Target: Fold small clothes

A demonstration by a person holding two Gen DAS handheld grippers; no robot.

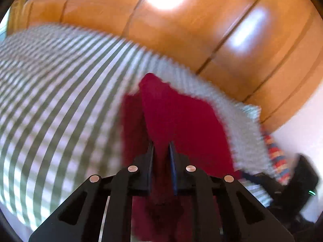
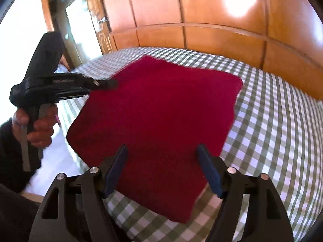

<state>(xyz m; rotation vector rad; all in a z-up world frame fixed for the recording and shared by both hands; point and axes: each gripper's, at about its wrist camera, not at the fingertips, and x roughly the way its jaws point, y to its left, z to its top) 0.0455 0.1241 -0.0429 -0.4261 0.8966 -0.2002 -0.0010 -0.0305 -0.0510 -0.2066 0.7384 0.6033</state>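
Red cloth [image 2: 157, 119] lies spread across the middle of the right wrist view, on a green-checked bedcover [image 2: 272, 133] that gives a flat surface for folding. At left of that view, the left gripper [image 2: 110, 83] has its fingers pinched on the cloth's edge, likely to carry it over. At the bottom, the right gripper [image 2: 162, 169] hangs wide open above the near edge, gripping nothing.

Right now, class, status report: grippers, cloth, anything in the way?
Left gripper shut on red cloth. Right gripper open above it. Cloth on checked bedcover. Nothing in the way.
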